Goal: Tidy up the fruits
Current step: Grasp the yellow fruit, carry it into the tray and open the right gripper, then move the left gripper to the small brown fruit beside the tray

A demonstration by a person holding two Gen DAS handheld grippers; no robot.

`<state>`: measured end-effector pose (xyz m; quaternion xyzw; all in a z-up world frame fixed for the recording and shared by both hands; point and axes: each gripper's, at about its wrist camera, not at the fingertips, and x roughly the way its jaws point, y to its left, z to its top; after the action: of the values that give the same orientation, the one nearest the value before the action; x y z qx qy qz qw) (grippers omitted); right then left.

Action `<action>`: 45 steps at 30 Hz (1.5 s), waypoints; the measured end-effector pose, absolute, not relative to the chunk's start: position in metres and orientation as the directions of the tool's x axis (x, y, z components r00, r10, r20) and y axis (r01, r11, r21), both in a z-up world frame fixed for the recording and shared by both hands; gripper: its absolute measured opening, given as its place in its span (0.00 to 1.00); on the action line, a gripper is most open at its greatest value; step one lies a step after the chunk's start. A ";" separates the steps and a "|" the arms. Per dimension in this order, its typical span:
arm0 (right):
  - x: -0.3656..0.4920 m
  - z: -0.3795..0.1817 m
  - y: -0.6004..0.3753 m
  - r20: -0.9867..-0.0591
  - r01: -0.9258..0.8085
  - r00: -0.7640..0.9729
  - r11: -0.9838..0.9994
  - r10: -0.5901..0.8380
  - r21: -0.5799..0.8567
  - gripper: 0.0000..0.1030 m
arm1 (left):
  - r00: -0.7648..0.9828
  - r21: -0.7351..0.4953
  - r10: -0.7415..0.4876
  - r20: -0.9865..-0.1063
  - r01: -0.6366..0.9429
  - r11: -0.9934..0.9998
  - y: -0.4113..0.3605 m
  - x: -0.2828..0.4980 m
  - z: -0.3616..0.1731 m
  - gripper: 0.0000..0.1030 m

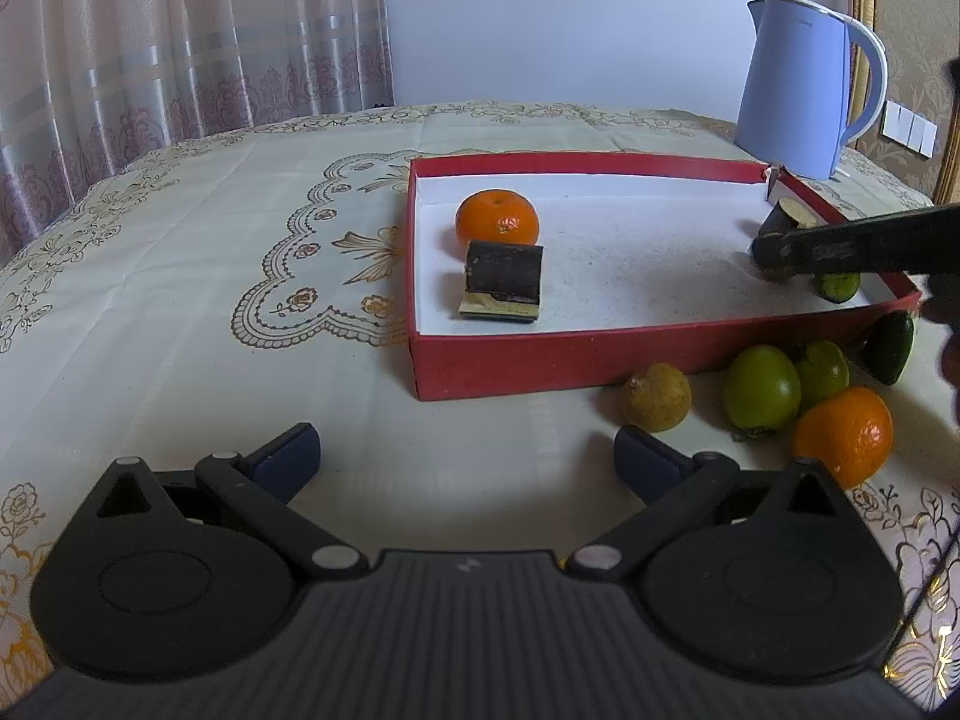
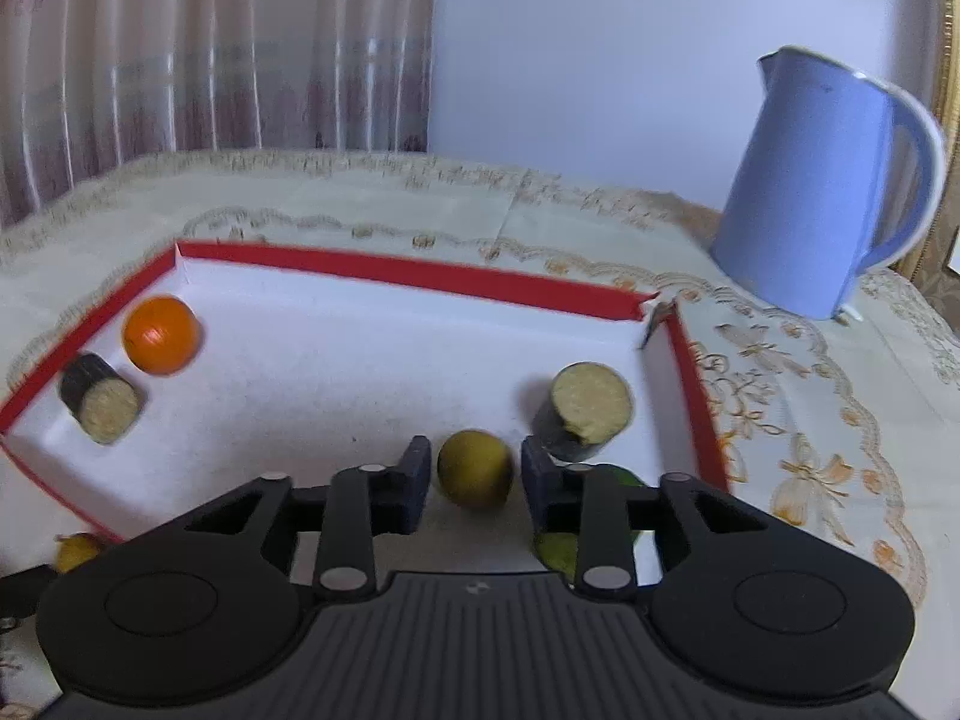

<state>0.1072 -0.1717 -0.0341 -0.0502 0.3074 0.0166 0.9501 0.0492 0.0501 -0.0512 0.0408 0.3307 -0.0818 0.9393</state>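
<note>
- Right claw [image 2: 474, 483] over the near right part of the red box [image 2: 384, 267], jaws parted; a yellow-green round fruit [image 2: 474, 468] sits between the pads, small gaps each side, not pinched.
- Left claw [image 1: 465, 456] released, jaws wide, nothing between them, above the cloth-covered worktop [image 1: 210, 252] in front of the box.
- In the box: orange [image 2: 161, 333] and a dark cut cylinder piece [image 2: 102, 397] at the far left, another cut cylinder piece [image 2: 585, 411] near the right wall, a green fruit [image 2: 555, 546] under the right claw.
- Outside the box's near right corner: brownish-yellow fruit [image 1: 657, 396], two green fruits [image 1: 761, 387], an orange [image 1: 843, 435], a dark green one [image 1: 891, 348].
- Blue kettle [image 1: 798, 84] behind the box.
</note>
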 end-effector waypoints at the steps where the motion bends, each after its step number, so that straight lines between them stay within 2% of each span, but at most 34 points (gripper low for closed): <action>1: 0.099 -0.030 -0.174 -0.562 -0.057 0.827 0.995 0.001 -0.082 0.46 | 0.768 0.022 -0.127 -0.628 0.180 0.983 0.050 0.049 -0.051 1.00; 3: 0.077 -0.022 -0.180 -0.502 -0.015 0.864 0.995 -0.037 -0.098 0.73 | 0.768 0.024 -0.126 -0.628 0.180 0.983 0.050 0.049 -0.051 1.00; 5: 0.051 -0.018 -0.190 -0.432 0.057 0.896 0.992 -0.101 -0.114 0.78 | 0.768 0.022 -0.126 -0.628 0.180 0.983 0.050 0.049 -0.051 1.00; 9: 0.012 -0.019 -0.220 -0.384 0.176 0.902 0.980 -0.196 -0.088 0.78 | 0.768 0.024 -0.126 -0.628 0.181 0.983 0.050 0.049 -0.051 1.00; 12: 0.001 -0.029 -0.248 -0.439 0.240 0.872 0.971 -0.216 -0.002 0.78 | 0.773 0.016 -0.134 -0.620 0.184 0.983 0.052 0.047 -0.051 1.00; 15: -0.001 -0.043 -0.264 -0.481 0.286 0.843 0.958 -0.242 0.020 0.78 | 0.793 -0.010 -0.164 -0.586 0.195 0.981 0.057 0.041 -0.049 1.00; 20: -0.001 -0.052 -0.279 -0.501 0.276 0.845 0.955 -0.188 0.107 0.78 | 0.813 -0.003 -0.199 -0.548 0.236 0.972 0.054 0.032 -0.045 1.00; 25: 0.004 -0.054 -0.278 -0.515 0.254 0.843 0.959 -0.158 0.122 0.78 | 0.823 0.061 -0.184 -0.538 0.256 0.965 0.040 0.029 -0.043 1.00; 29: 0.006 -0.056 -0.285 -0.532 0.254 0.836 0.954 -0.134 0.160 0.82 | 0.797 0.007 -0.212 -0.565 0.262 0.965 0.034 0.032 -0.039 1.00; 35: 0.004 -0.059 -0.293 -0.541 0.268 0.833 0.941 -0.118 0.208 0.83 | 0.791 0.036 -0.160 -0.590 0.224 0.974 0.018 0.044 -0.039 1.00; 40: 0.004 -0.059 -0.292 -0.543 0.267 0.832 0.941 -0.116 0.207 0.85 | 0.773 0.015 -0.159 -0.614 0.213 0.977 0.019 0.051 -0.042 0.94; 43: 0.005 -0.059 -0.291 -0.546 0.266 0.829 0.943 -0.117 0.201 0.86 | 0.755 -0.027 -0.189 -0.628 0.221 0.975 0.020 0.054 -0.043 0.88; 45: 0.006 -0.059 -0.291 -0.548 0.263 0.828 0.944 -0.116 0.199 0.87 | 0.761 -0.013 -0.178 -0.624 0.218 0.976 0.018 0.053 -0.043 0.83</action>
<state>0.0055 -0.2909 -0.0587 0.1341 0.2752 -0.1001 0.9467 0.0530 0.0185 -0.0434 0.0300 0.3295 -0.1054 0.9378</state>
